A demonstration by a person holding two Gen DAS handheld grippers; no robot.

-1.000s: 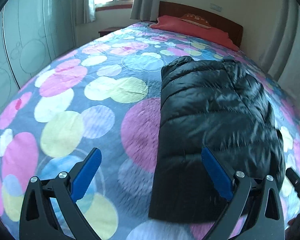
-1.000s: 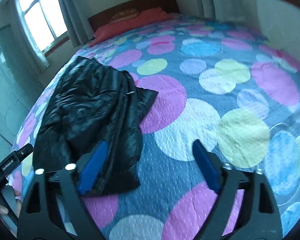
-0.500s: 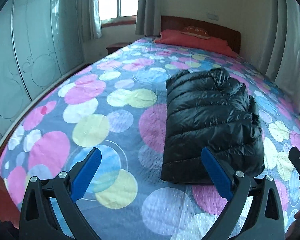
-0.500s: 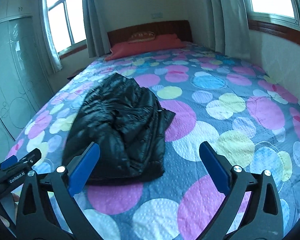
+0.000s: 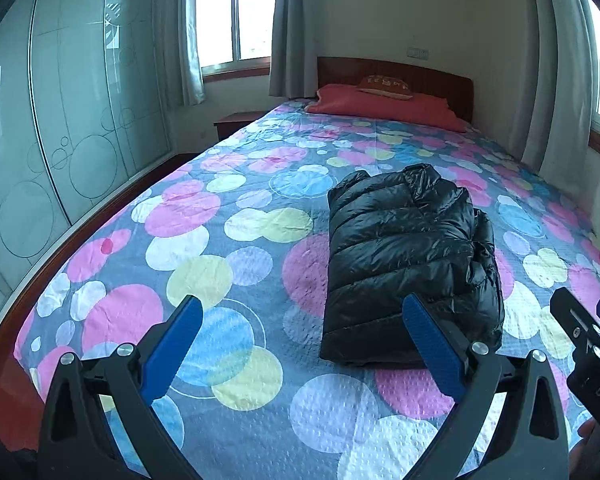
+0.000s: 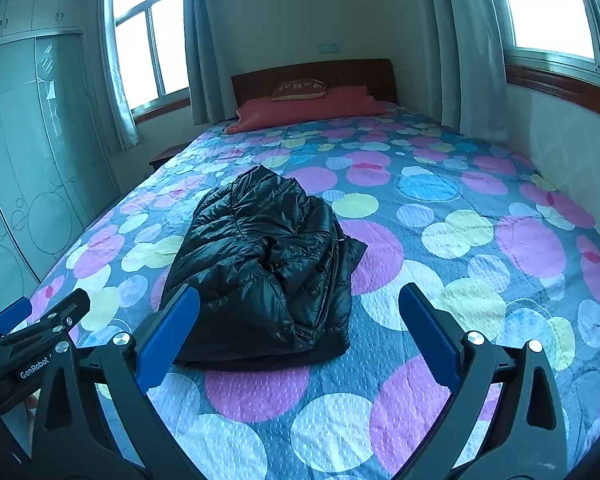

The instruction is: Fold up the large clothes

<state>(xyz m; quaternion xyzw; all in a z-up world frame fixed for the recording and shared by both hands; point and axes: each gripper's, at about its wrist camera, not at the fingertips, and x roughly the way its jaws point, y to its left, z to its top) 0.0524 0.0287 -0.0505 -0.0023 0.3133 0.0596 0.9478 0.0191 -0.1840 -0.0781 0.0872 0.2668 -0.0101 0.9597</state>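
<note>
The shiny black quilted down jacket (image 5: 412, 264) lay folded into a compact bundle mid-bed on the circle-patterned bedspread (image 5: 228, 248). Both the left tool (image 5: 302, 344) and right tool (image 6: 299, 330) had drawn back and up, jaws wide, holding nothing; folding looked finished.

A home bedroom: bed (image 5: 260, 240), red pillow (image 5: 380, 104), glass-fronted wardrobe (image 5: 80, 120), curtained windows (image 6: 152, 52).

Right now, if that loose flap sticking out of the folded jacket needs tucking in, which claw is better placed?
Right, probably. The flap juts from the jacket on the right claw's side. The left claw faces the tidy folded edge. Both are open and empty.
</note>
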